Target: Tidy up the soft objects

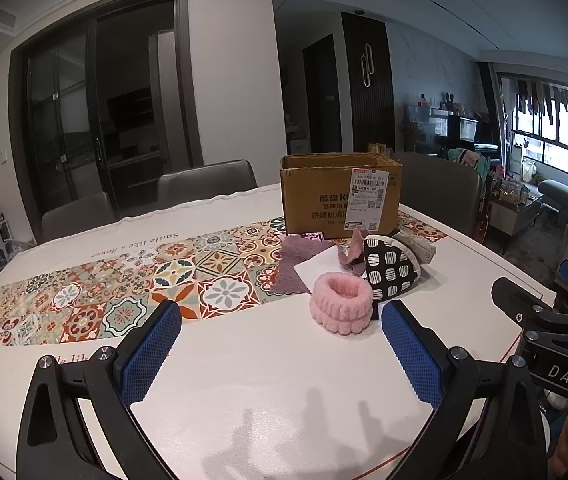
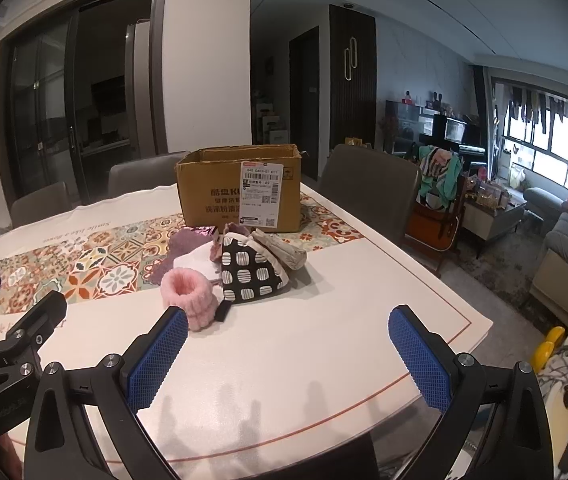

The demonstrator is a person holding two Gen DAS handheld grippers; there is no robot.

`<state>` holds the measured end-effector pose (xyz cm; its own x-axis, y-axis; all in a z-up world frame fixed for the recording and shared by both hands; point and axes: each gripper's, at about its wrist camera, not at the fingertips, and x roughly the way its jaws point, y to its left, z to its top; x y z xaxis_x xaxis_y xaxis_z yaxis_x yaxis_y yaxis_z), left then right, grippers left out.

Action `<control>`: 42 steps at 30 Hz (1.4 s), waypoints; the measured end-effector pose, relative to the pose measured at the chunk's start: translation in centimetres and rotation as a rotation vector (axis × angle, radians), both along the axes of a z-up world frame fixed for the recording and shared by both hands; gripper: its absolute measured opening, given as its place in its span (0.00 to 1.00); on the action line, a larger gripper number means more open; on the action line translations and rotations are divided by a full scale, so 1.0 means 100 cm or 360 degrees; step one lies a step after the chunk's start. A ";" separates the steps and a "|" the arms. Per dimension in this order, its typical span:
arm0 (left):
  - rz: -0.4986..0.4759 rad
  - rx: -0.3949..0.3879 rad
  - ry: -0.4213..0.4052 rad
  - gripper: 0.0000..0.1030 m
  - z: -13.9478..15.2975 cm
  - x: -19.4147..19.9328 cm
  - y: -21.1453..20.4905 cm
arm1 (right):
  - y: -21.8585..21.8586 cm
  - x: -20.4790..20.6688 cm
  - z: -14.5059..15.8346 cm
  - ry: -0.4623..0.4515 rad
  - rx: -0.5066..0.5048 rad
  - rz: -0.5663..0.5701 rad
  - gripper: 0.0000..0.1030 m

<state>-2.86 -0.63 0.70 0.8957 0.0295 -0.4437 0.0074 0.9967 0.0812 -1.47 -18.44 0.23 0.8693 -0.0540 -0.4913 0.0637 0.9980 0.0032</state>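
My left gripper [image 1: 282, 326] hangs over the near part of the table [image 1: 268, 376] with its jaws wide and nothing between them; my right gripper [image 2: 288, 334] does the same beside it, jaws spread and bare. The soft things lie heaped just past my fingertips: a pink fluffy band [image 1: 342, 304] nearest, a black-and-white patterned pouch [image 1: 390, 270] to its right, a purple cloth [image 1: 298, 264] behind. Farther off stands an open cardboard box [image 1: 340, 196].

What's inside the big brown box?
The cardboard box is open on top, but both cameras sit too low. Only its inner back wall shows; anything inside is hidden.
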 end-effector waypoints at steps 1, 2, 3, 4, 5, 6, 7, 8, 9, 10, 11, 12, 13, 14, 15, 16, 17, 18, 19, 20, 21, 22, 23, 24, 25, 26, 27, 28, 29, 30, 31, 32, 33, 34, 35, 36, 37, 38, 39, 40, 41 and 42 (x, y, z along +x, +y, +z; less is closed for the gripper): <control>-0.0001 -0.0001 0.0003 0.99 0.000 0.000 0.000 | 0.002 0.001 0.000 0.0001 0.0000 0.0001 0.99; -0.0004 0.0001 0.0005 0.99 0.000 0.000 -0.001 | 0.003 0.001 0.000 -0.0001 0.0002 0.0001 0.99; -0.0003 0.0003 0.0005 0.99 0.000 0.000 -0.002 | 0.003 0.002 0.000 0.0000 0.0004 0.0001 0.99; -0.0002 0.0006 0.0005 0.99 0.000 -0.001 -0.002 | 0.003 0.002 0.000 0.0001 0.0004 0.0001 0.99; -0.0004 0.0006 0.0005 0.99 0.000 -0.001 -0.002 | 0.003 0.001 -0.001 -0.0002 0.0006 -0.0001 0.99; -0.0006 0.0006 0.0005 1.00 0.000 -0.001 -0.002 | 0.003 0.001 -0.001 -0.0003 0.0006 -0.0001 0.99; -0.0007 0.0007 0.0004 0.99 0.000 -0.002 -0.002 | 0.004 0.002 -0.001 -0.0001 0.0006 -0.0003 0.99; -0.0009 0.0008 0.0003 0.99 0.000 -0.002 -0.003 | -0.003 -0.004 0.004 0.0000 0.0014 -0.0004 0.99; -0.0009 0.0009 0.0002 0.99 0.000 -0.002 -0.003 | -0.003 -0.003 0.005 0.0001 0.0016 -0.0005 0.99; -0.0008 0.0010 0.0001 0.99 0.000 -0.002 -0.003 | -0.002 -0.003 0.006 0.0001 0.0017 -0.0005 0.99; -0.0008 0.0010 0.0002 0.99 0.000 -0.002 -0.003 | -0.003 -0.003 0.007 0.0002 0.0021 -0.0006 0.99; -0.0009 0.0010 0.0003 0.99 0.000 -0.002 -0.003 | -0.003 -0.003 0.007 0.0002 0.0021 -0.0006 0.99; -0.0009 0.0011 0.0004 0.99 0.000 -0.002 -0.003 | -0.003 -0.003 0.007 0.0002 0.0021 -0.0007 0.99; -0.0007 0.0010 0.0002 0.99 0.000 -0.002 -0.003 | -0.004 -0.003 0.006 0.0000 0.0023 -0.0006 0.99; -0.0007 0.0009 0.0002 1.00 0.000 -0.002 -0.003 | -0.003 -0.003 0.007 0.0000 0.0023 -0.0006 0.99; -0.0009 0.0009 0.0003 1.00 0.000 -0.002 -0.003 | -0.003 -0.003 0.007 -0.0001 0.0024 -0.0006 0.99; -0.0008 0.0010 0.0003 1.00 0.000 -0.002 -0.003 | -0.003 -0.003 0.007 0.0000 0.0024 -0.0006 0.99; -0.0006 0.0011 0.0003 0.99 0.000 -0.002 -0.003 | -0.003 -0.003 0.007 0.0000 0.0025 -0.0004 0.99; -0.0008 0.0010 0.0003 0.99 0.000 -0.002 -0.003 | -0.004 -0.004 0.006 -0.0001 0.0026 -0.0004 0.99; -0.0009 0.0009 0.0003 0.99 0.000 -0.002 -0.003 | -0.004 -0.004 0.006 -0.0001 0.0027 -0.0005 0.99; -0.0008 0.0009 0.0001 1.00 0.000 -0.002 -0.003 | -0.004 -0.004 0.007 0.0000 0.0027 -0.0005 0.99; -0.0008 0.0010 0.0001 1.00 0.000 -0.002 -0.003 | -0.004 -0.004 0.007 -0.0003 0.0028 -0.0005 0.99; -0.0008 0.0009 0.0002 1.00 0.000 -0.002 -0.003 | -0.005 -0.004 0.006 -0.0003 0.0028 -0.0004 0.99; -0.0008 0.0008 0.0001 1.00 0.000 -0.002 -0.003 | -0.004 -0.004 0.007 -0.0002 0.0027 -0.0004 0.99; -0.0009 0.0010 0.0000 0.99 0.000 -0.002 -0.003 | -0.005 -0.004 0.006 -0.0002 0.0028 -0.0005 0.99; -0.0008 0.0012 -0.0001 0.99 0.000 -0.002 -0.003 | -0.005 -0.004 0.006 -0.0003 0.0029 -0.0004 0.99; -0.0009 0.0010 -0.0001 0.99 0.000 -0.002 -0.003 | -0.005 -0.004 0.006 -0.0003 0.0029 -0.0005 0.99; -0.0009 0.0010 -0.0002 0.99 -0.001 -0.002 -0.003 | -0.005 -0.004 0.006 -0.0003 0.0030 -0.0005 0.99; -0.0009 0.0010 0.0000 0.99 0.000 -0.002 -0.003 | -0.004 -0.004 0.007 -0.0003 0.0030 -0.0004 0.99; -0.0011 0.0009 0.0002 1.00 0.000 -0.002 -0.003 | -0.005 -0.004 0.006 -0.0003 0.0029 -0.0005 0.99; -0.0011 0.0008 0.0002 0.99 0.000 -0.002 -0.003 | -0.005 -0.004 0.006 -0.0004 0.0030 -0.0005 0.99; -0.0010 0.0010 0.0002 0.99 0.000 -0.002 -0.003 | -0.005 -0.004 0.006 -0.0004 0.0031 -0.0004 0.99; -0.0011 0.0010 0.0002 0.99 0.000 -0.002 -0.003 | -0.005 -0.004 0.006 -0.0004 0.0030 -0.0005 0.99; -0.0011 0.0009 0.0001 0.99 -0.001 -0.002 -0.003 | -0.005 -0.004 0.006 -0.0004 0.0030 -0.0005 0.99; -0.0012 0.0009 0.0002 0.99 -0.001 -0.002 -0.003 | -0.005 -0.004 0.006 -0.0005 0.0032 -0.0005 0.99; -0.0010 0.0010 0.0001 0.99 -0.001 -0.002 -0.004 | -0.005 -0.004 0.006 -0.0005 0.0031 -0.0005 0.99; -0.0010 0.0010 0.0001 0.99 -0.001 -0.002 -0.004 | -0.005 -0.004 0.006 -0.0005 0.0032 -0.0005 0.99; -0.0012 0.0010 0.0001 0.99 -0.001 -0.002 -0.004 | -0.005 -0.004 0.006 -0.0005 0.0032 -0.0006 0.99; -0.0014 0.0009 0.0001 0.99 -0.001 -0.002 -0.004 | -0.005 -0.004 0.006 -0.0005 0.0032 -0.0005 0.99; -0.0016 0.0008 0.0000 0.99 -0.001 -0.002 -0.004 | -0.005 -0.004 0.006 -0.0005 0.0032 -0.0005 0.99; -0.0017 0.0008 0.0000 0.99 -0.001 -0.002 -0.003 | -0.005 -0.004 0.006 -0.0006 0.0032 -0.0005 0.99; -0.0017 0.0008 0.0001 0.99 -0.001 -0.002 -0.003 | -0.005 -0.004 0.006 -0.0006 0.0033 -0.0006 0.99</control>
